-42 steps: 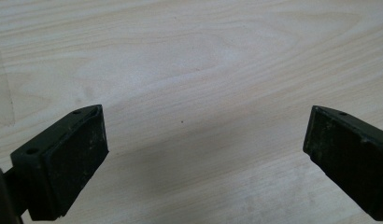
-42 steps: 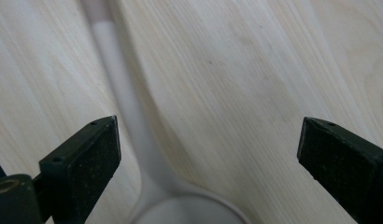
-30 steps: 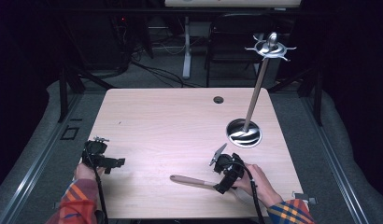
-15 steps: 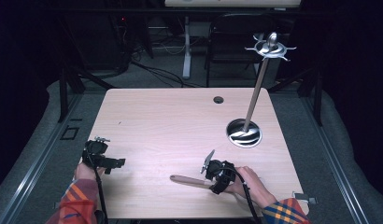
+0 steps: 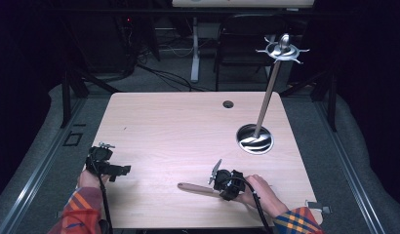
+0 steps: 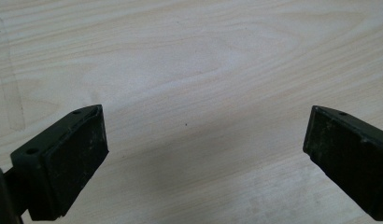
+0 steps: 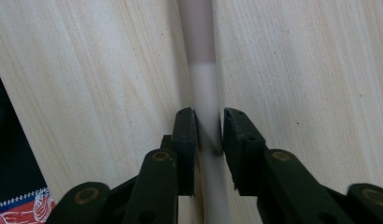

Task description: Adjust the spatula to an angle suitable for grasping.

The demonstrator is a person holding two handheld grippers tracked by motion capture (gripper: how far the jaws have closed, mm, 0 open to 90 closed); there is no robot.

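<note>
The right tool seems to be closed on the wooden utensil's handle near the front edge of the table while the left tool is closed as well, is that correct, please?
Not quite: the left tool is open. The left gripper view shows its jaws wide apart over bare table with nothing between them. The rest holds: the right tool is closed on the wooden utensil's handle near the front edge.

A pale wooden table (image 5: 178, 131) carries everything. A wooden-handled utensil (image 5: 194, 188) lies flat on it, its handle running out to the left of the right gripper (image 5: 218, 183), between that gripper's jaws. The round metal base (image 5: 255, 139) of a tall hook stand sits up and to the right of that gripper. A small dark grommet (image 5: 228, 104) lies well beyond it, near the far edge.
</note>
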